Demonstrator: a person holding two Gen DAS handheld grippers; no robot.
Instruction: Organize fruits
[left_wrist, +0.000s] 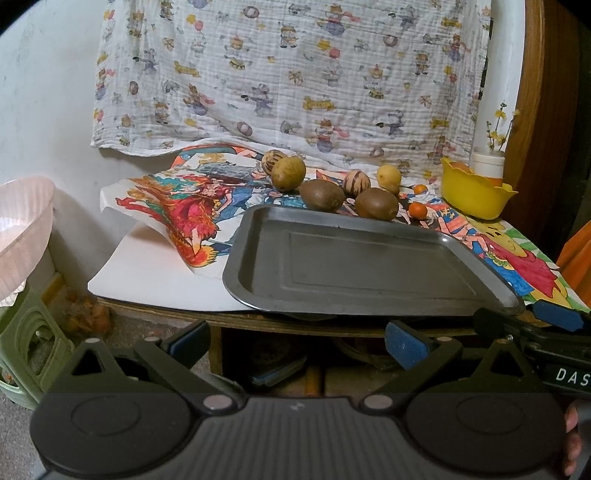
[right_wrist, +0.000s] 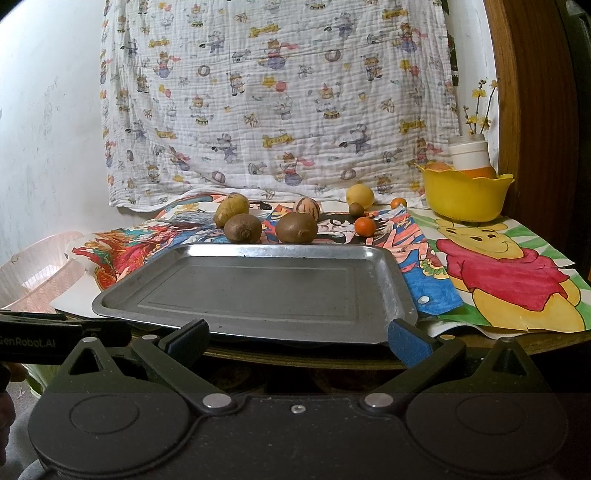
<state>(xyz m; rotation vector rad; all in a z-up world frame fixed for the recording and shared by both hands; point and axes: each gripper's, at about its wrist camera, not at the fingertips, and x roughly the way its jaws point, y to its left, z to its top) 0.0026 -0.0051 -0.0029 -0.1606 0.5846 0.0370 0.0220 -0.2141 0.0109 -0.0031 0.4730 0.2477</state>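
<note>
While both grippers hang back below the table edge, the fruits sit untouched behind the metal tray (right_wrist: 255, 291).

Left gripper (left_wrist: 295, 345) and right gripper (right_wrist: 297, 338) each stand with jaws spread wide and nothing between them. From the tray, two brown kiwis (right_wrist: 242, 228) (right_wrist: 296, 227) lie just past its far rim at 12 o'clock; a greenish-yellow fruit (right_wrist: 231, 209) and a striped fruit (right_wrist: 306, 208) sit behind them. Small oranges (right_wrist: 365, 226), a lemon (right_wrist: 360, 196) and the yellow bowl (right_wrist: 463, 197) are toward 2 o'clock, on colourful drawings (right_wrist: 509, 273).
</note>
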